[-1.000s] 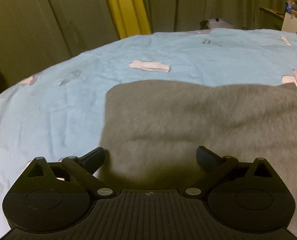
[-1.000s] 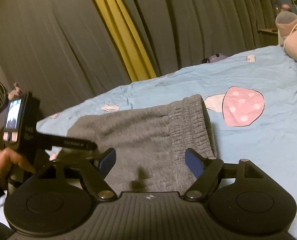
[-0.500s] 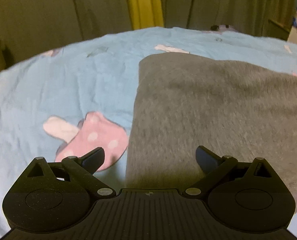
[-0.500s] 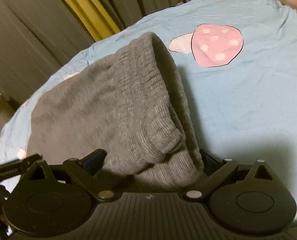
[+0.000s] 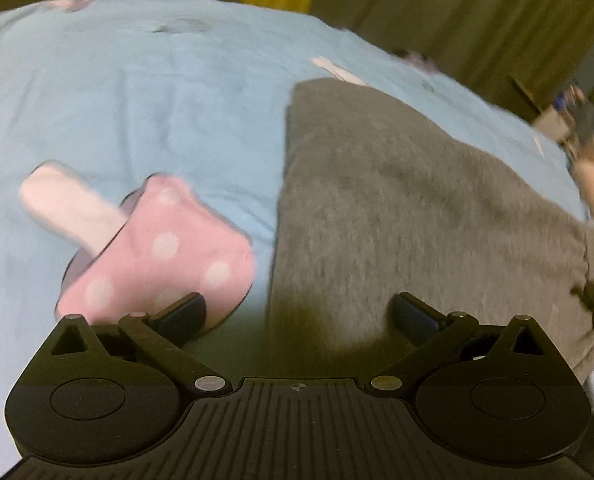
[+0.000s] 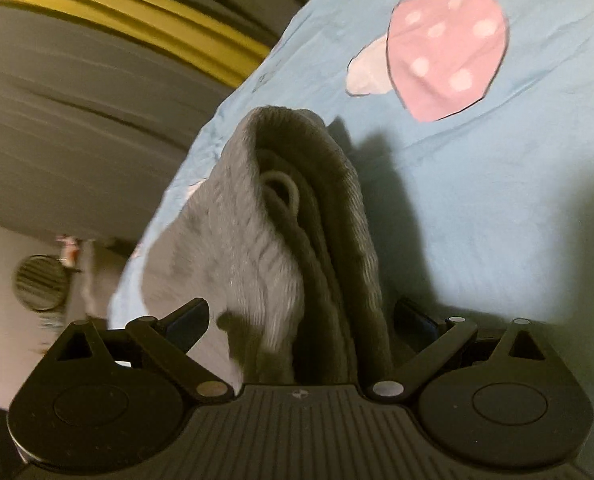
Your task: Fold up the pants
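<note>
Soft, floppy pants [image 6: 297, 216] bunch between the right gripper [image 6: 301, 316]'s open jaws; left gripper [image 5: 299, 312] gapes over the bed [image 5: 137, 100]; grab the thick waistband.

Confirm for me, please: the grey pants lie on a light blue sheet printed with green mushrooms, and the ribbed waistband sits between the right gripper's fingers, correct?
Nearly. The mushrooms on the light blue sheet are pink with pale dots, not green; the right wrist view shows one clearly, and the left wrist view shows another. The rest holds: the grey pants lie on that sheet, and their ribbed waistband sits between the right gripper's fingers.
</note>
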{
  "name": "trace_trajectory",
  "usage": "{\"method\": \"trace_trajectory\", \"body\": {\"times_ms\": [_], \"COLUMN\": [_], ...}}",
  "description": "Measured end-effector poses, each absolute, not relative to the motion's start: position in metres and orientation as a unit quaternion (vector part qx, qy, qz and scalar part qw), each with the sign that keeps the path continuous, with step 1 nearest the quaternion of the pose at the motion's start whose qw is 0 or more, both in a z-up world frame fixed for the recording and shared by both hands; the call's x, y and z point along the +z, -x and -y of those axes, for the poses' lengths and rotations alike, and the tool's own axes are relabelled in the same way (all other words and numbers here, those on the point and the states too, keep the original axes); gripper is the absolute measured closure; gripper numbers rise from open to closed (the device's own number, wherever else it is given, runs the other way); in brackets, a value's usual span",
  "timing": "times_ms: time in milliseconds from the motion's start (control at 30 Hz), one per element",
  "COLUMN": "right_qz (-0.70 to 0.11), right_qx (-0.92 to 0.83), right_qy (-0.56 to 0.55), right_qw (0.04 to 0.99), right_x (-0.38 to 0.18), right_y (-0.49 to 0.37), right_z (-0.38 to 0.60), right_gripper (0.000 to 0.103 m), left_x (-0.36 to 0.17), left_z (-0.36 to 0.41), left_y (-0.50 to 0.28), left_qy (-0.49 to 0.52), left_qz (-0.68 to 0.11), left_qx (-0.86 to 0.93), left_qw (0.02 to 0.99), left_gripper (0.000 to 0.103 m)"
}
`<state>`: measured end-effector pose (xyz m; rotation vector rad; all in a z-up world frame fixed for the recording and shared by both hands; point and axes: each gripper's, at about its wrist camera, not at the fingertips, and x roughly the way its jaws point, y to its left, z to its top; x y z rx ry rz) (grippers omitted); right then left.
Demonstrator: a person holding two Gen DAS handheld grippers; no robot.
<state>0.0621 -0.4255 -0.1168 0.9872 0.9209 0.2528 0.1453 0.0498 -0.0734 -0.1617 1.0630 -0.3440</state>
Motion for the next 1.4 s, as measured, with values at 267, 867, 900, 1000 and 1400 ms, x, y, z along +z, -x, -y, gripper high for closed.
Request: {"method": "trace_trajectory", "body": {"times_ms": [267,867,900,1000,1400], "right_qz": [-0.440,-0.347,-0.340,-0.322,-0.316], "right_qx": [0.167,0.137,0.129,0.107,-0.051], "right_qy": [-0.418,-0.330,-0.317,-0.293,-0.130], "right_qw": [0.777,0.867,0.876,0.894,0.938], "right_x": [-0.115,-0.033,-0.026,-0.012,-0.038], "right_y": [-0.090,-0.092,-0.097,-0.113,-0.083], "right_z": [0.416,0.391,0.391,0.397,0.372], "right_gripper": [0.008,0.052,0.052,0.049,0.004], "left_x": [-0.077,-0.012,-0.006,0.001,-0.034], "left_z": [-0.002,0.008,0.008,0.019,0.034], "left_y": [-0.170,-0.170,-0.175,-0.196,-0.141], "left_qy": [0.011,0.060,0.072,0.086,-0.017], "left_qz": [-0.503,-0.410,-0.401,-0.384,-0.413], "left_qx": [-0.237,-0.225,-0.221,-0.199,-0.098], "left_qw": [0.831,0.882,0.886,0.898,0.905], "left_gripper": [0.000,0.081,0.081,0.067,0.007]}}
